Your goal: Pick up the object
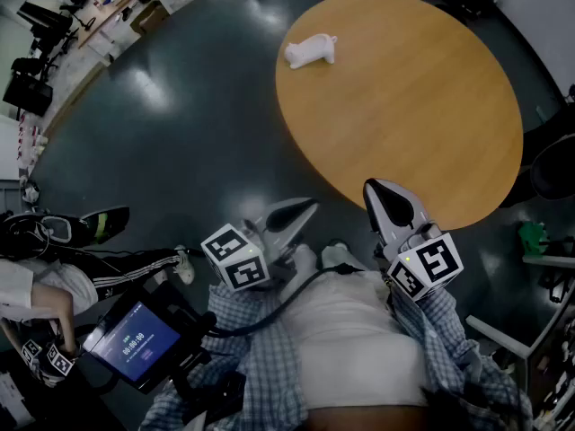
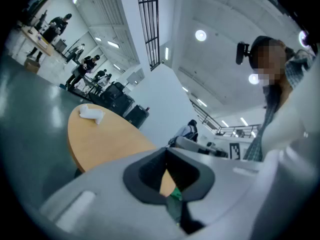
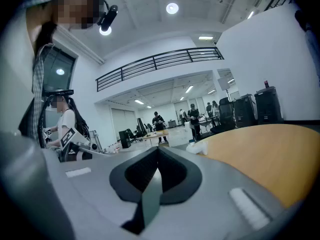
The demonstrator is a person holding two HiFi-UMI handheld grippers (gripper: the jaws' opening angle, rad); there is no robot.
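Observation:
A small white pig-shaped toy (image 1: pixel 310 50) lies on its side near the far left edge of the round wooden table (image 1: pixel 404 106); the left gripper view shows this toy (image 2: pixel 91 113) far off, and the toy (image 3: pixel 197 147) is a small pale lump in the right gripper view. My left gripper (image 1: pixel 301 209) is held close to my body over the floor, short of the table, jaws shut with nothing between them. Its tips (image 2: pixel 167 151) meet. My right gripper (image 1: pixel 377 189) hovers at the table's near edge, also shut and empty, tips (image 3: pixel 157 151) together.
Dark floor (image 1: pixel 180 124) surrounds the table. A seated person (image 1: pixel 54 268) with marked grippers is at the left beside a tablet (image 1: pixel 135 341). Desks with equipment (image 1: pixel 81 16) stand at the far left. A dark chair (image 1: pixel 552 164) and a green item (image 1: pixel 532 237) are at the right.

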